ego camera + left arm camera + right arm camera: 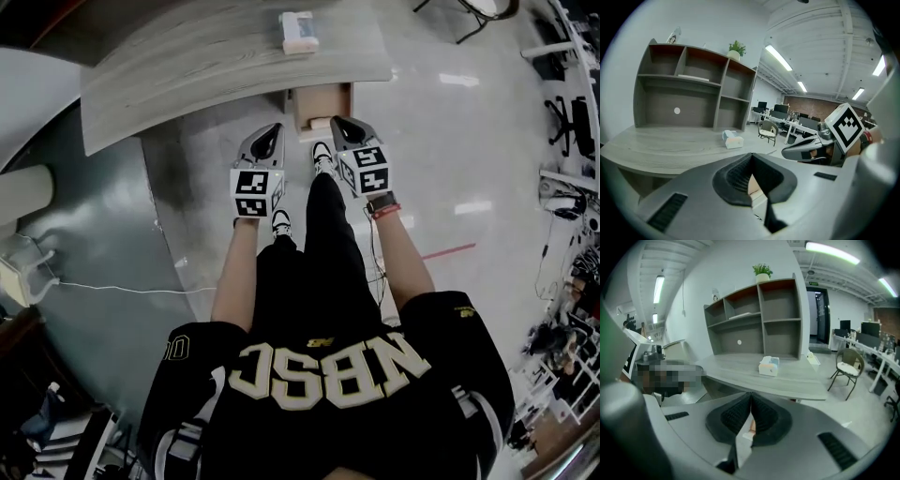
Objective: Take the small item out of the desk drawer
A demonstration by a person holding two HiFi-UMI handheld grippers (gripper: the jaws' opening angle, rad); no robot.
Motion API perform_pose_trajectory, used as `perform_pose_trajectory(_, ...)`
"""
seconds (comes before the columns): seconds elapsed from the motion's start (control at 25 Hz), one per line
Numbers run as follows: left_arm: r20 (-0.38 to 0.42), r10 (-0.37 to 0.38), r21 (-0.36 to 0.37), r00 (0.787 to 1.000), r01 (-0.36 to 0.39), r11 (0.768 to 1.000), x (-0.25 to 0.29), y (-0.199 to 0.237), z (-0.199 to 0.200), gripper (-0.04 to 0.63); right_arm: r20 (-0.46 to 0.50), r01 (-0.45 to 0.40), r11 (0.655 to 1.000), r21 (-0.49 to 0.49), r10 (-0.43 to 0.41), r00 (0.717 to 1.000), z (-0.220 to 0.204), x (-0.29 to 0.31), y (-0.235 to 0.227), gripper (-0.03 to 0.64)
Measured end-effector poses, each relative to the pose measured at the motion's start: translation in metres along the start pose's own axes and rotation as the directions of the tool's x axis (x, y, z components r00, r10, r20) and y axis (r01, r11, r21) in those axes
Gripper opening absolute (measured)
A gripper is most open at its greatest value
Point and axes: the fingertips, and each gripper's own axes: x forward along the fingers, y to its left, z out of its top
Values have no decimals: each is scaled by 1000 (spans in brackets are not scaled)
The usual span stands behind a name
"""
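Left hand-held gripper (751, 157) clenched, ribbed pads meeting at the tips, nothing gripped. Right hand-held gripper (751, 394) clenched too, also empty. In the head view the 2 sit side by side at centre frame, slightly apart, tips aimed toward the top of the frame, each with its marker cube, left (255, 192) and right (367, 169), toward the person. A band (382, 202) shows on the right wrist.

Just above the tips is the wooden drawer unit (322, 105), tucked under the near edge of the grey worktop (187, 66). Cannot tell whether the drawer is open, and the small item cannot be made out in any view.

A tissue box (298, 31) lies on the worktop at top centre, well apart from both tips. In the left gripper view a grey shelf unit (693, 89) stands at the back of the worktop, upper left, with a potted plant (736, 48) on top. A chair (846, 366) stands on the floor at the right of the right gripper view
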Motion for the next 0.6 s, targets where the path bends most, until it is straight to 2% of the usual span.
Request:
perform_pose_trajectory(0.12, -30, -13, 1, 999, 13, 1000, 15, 0, -14, 12, -50, -44, 998, -48, 41, 998, -13, 22, 0, 14)
perform_pose_trajectory(0.28, -66, -21, -39, 998, 19, 999, 31, -3, -36, 12, -150, -117, 984, -132, 97, 984, -47, 45, 2, 23)
perform_pose_trajectory(0.44, -88, 1, -78, 996, -8, 997, 44, 8, -52, 12, -251, -198, 961, -195, 146, 957, -78, 64, 3, 28)
perform_pose_trajectory(0.6, -94, 30, -168, 995, -46, 985, 52, 17, -59, 12, -339, -270, 931, -245, 178, 924, -107, 79, 2, 28)
